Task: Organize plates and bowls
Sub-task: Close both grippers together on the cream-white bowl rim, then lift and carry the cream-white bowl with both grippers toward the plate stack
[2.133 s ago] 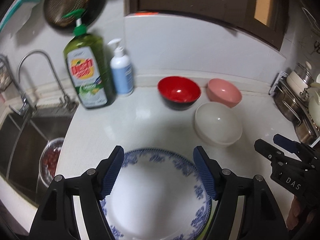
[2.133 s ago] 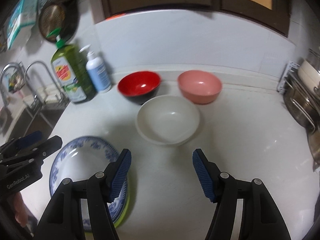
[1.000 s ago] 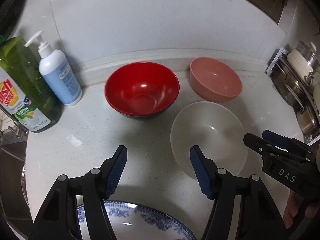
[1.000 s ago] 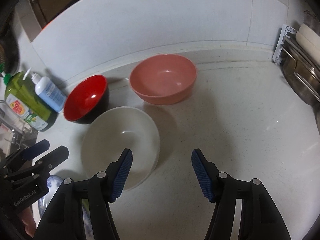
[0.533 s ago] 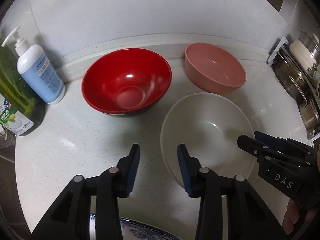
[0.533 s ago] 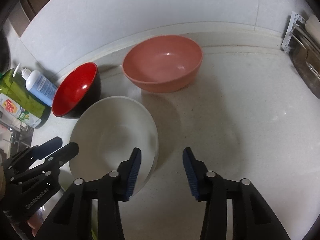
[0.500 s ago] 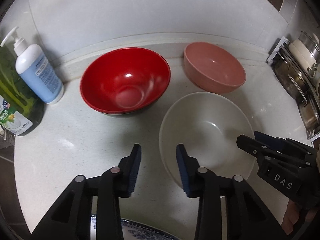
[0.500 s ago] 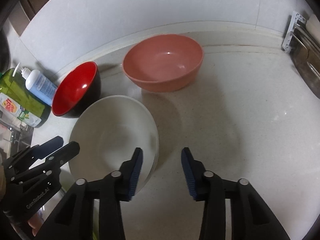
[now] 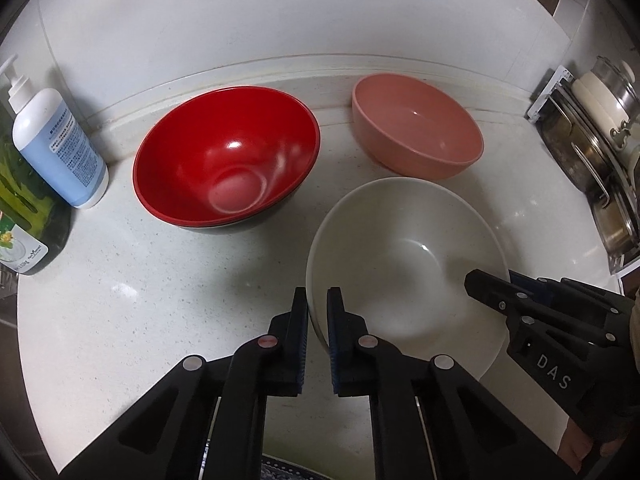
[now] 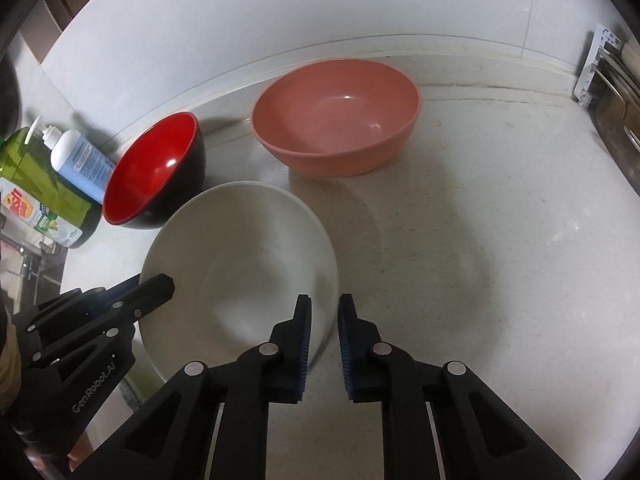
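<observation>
A: What is the surface like, and the room around it?

B: A pale speckled stone counter (image 9: 120, 280) runs up to a white wall (image 9: 280, 12) with a raised curved edge at its foot. At nine o'clock in the left wrist view stand a white-and-blue pump bottle (image 9: 56, 136) and a green dish soap bottle (image 9: 24, 216). At three o'clock a rack (image 9: 592, 160) holds steel pots.

A: And the dishes?

B: Three round bowls stand close together. A glossy red bowl (image 9: 228, 160) with a black outside sits at eleven o'clock. A matte pink bowl (image 9: 416, 128) sits at one o'clock, near the wall. A smooth white bowl (image 9: 404, 264) sits in the middle, nearest the tongs. The edge of a blue-patterned plate (image 9: 280, 472) shows at six o'clock.

A: How are the tongs held?

B: Both point steeply down at the counter. The left tongs (image 9: 318, 312) have just closed on the near left rim of the white bowl, one blue ribbed pad outside the wall and one inside. The right tongs (image 10: 325, 316) have just closed on the bowl's near right rim, with the rim between the pads. Each view shows the other tongs at the bowl's opposite side.

A: Any sign of the person?

B: Only a bit of a hand (image 9: 576, 446) behind the right tongs.
</observation>
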